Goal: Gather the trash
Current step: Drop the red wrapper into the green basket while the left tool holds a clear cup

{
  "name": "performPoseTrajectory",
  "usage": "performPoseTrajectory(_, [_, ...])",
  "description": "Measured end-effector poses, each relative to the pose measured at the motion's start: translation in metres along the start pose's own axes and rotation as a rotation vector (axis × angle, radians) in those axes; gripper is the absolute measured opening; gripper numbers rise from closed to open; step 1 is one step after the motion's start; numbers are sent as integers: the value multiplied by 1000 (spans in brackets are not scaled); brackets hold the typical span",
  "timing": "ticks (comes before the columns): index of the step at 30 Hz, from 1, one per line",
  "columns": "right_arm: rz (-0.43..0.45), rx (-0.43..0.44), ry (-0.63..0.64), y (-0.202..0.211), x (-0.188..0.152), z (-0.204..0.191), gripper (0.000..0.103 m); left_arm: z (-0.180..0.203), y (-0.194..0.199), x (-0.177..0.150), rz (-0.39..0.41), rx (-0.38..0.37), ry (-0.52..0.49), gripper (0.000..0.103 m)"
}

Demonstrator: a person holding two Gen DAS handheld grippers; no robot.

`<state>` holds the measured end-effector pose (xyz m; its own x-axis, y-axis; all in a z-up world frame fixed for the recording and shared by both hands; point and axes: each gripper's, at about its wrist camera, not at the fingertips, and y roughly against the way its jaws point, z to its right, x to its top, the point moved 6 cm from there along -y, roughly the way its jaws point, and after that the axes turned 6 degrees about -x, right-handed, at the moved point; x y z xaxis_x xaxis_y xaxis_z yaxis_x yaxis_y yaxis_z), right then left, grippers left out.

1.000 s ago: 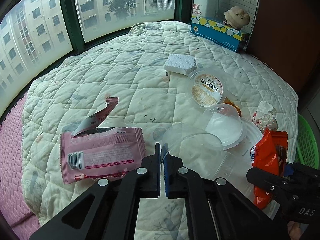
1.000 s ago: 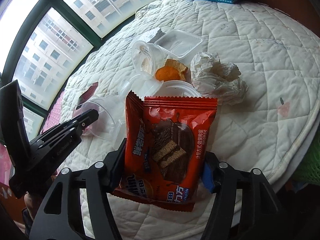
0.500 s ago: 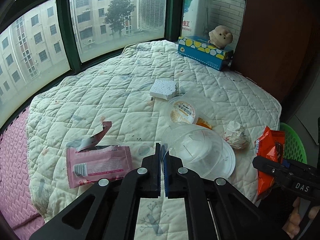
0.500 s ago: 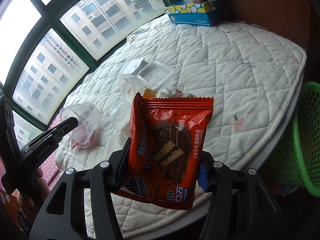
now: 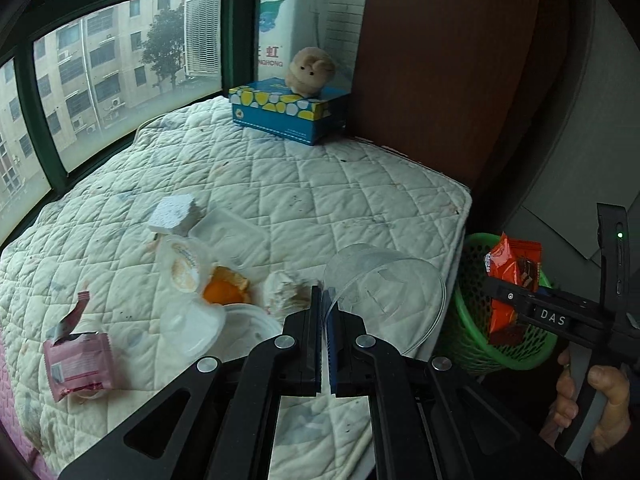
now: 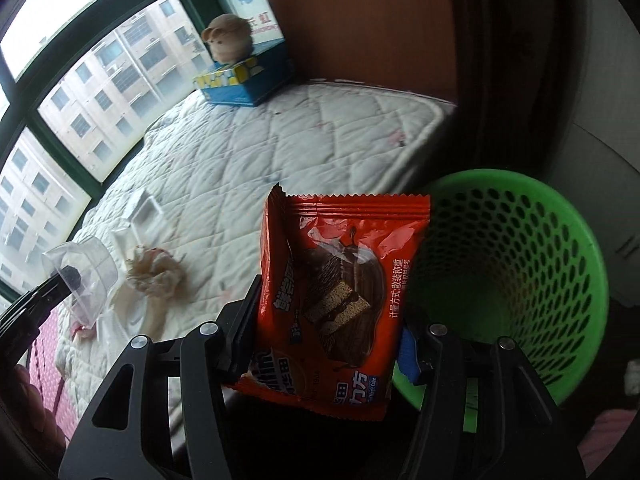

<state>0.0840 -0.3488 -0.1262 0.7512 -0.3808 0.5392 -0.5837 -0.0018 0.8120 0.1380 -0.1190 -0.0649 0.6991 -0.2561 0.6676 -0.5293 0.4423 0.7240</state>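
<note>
The right gripper (image 6: 326,334) clamps a light, slippery orange foil snack wrapper (image 6: 340,292) by its 2 side edges; the left gripper (image 5: 325,334) pinches a thin, crushable clear plastic cup (image 5: 386,280) by its rim.

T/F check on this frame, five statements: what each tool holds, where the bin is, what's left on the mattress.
1. The right tool grips a red snack wrapper. True.
2. The left tool is open and empty. False: it is shut on the rim of a clear plastic cup.
3. The green basket sits beside the mattress, off its edge. True.
4. The red snack wrapper lies inside the basket. False: it is in the tool's grip.
5. A pink wrapper lies on the mattress. True.
</note>
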Motion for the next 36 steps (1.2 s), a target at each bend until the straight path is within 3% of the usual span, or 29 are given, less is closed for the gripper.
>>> performPoseTrajectory(5, [-6,-75,-53,-3,1,55,61,47,-27,11,-31,-46,-51,2])
performPoseTrajectory(8, [-11,-96,-95,-4,-2,83,71,75,-44,15,-53,-71,-86,3])
performPoseTrajectory(15, [-10,-82,-158,5,-7,126,81,132,-82,16,-112,-112,-148,3])
performPoseTrajectory(30, [80,-127,-212,51,-14,175,81,196,-131,-14,-228,-145,-205,3])
performPoseTrajectory(33, [89,-122,-228,57,-17,182,81,207,-134,-18,-236,-152,-219,8])
performPoseTrajectory(36, [95,-120,-237,62,-20,187,81,215,-136,-19,-234,-165,-224,28])
